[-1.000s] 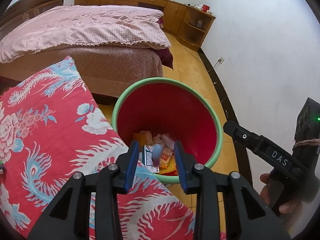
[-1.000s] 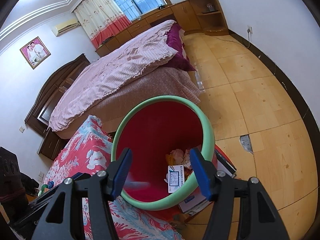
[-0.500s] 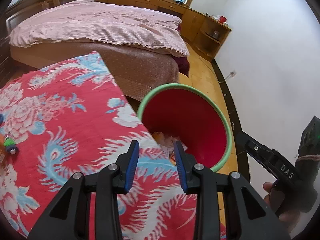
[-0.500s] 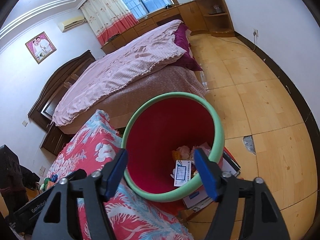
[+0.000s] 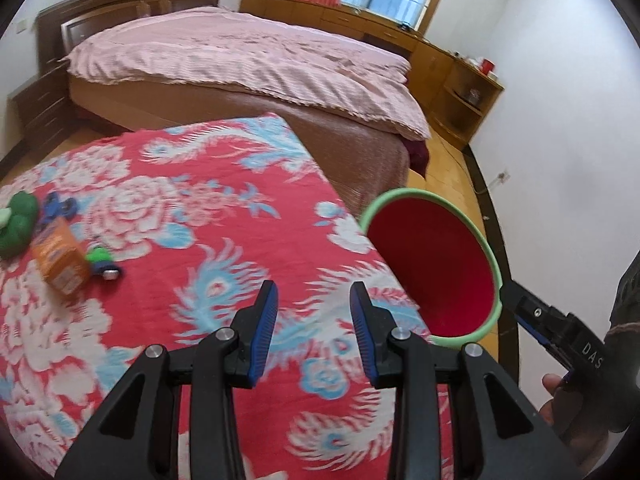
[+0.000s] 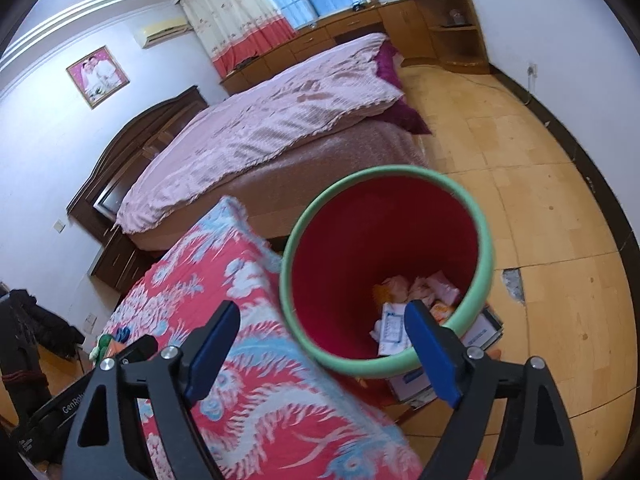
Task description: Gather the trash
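Note:
A red bin with a green rim (image 5: 460, 216) (image 6: 486, 248) stands on the floor by the table's right edge; paper and wrapper scraps (image 6: 416, 300) lie at its bottom. My left gripper (image 5: 314, 312) is open and empty above the red floral tablecloth (image 5: 168, 216). An orange carton (image 5: 60, 260) lies on the cloth at the far left, well away from it. My right gripper (image 6: 324, 344) is wide open and empty, over the bin's near rim; it also shows in the left wrist view (image 5: 560, 332).
Green and blue toys (image 5: 20, 220) and a small green toy (image 5: 102, 262) lie beside the carton. A bed (image 5: 256, 64) stands behind the table. Cardboard boxes (image 6: 476, 332) sit under the bin. Wooden floor (image 6: 540, 200) stretches to the right.
My left gripper has swung left from over the bin to over the tablecloth, bringing the carton and toys into view. My right gripper has pulled back slightly from the bin.

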Motion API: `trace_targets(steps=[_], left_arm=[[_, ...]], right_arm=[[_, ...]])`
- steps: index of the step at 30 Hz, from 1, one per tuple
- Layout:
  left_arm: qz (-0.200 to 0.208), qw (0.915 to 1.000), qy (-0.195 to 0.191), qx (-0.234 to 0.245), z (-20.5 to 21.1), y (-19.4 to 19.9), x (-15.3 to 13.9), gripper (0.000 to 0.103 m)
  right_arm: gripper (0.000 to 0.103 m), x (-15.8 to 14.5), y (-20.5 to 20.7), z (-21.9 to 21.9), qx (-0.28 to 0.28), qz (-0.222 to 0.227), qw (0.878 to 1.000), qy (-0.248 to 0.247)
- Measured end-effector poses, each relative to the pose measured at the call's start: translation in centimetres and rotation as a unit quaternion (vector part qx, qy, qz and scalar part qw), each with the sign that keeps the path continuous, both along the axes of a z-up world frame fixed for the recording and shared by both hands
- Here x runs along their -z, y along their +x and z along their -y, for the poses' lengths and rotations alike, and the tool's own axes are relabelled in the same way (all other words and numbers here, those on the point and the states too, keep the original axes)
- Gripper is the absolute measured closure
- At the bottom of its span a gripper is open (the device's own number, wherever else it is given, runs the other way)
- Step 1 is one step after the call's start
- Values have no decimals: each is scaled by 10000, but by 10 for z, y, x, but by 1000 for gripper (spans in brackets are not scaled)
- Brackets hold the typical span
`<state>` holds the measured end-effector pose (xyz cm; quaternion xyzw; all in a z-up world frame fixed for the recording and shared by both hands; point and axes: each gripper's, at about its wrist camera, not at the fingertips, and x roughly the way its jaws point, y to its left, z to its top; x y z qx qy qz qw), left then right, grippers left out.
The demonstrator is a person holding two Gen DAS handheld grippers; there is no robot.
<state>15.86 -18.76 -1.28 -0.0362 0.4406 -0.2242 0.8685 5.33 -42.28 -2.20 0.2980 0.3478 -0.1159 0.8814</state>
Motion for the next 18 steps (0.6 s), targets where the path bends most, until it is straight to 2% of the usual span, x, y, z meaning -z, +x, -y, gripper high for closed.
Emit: trace_targets(steps=[13,15,18], left_arm=[[201,9961,43,-855,-79,5,-10,66],[255,9948,111,-975,-89,7,-9,66],[312,9924,199,-1170,-106,13,-9,65]], right_arm=[[16,-8,24,-60,-658,-20,9977,-146],[11,-10,27,-67,-723,1,9972,-172],[11,-12,32,-79,-807,8,9965,-198]])
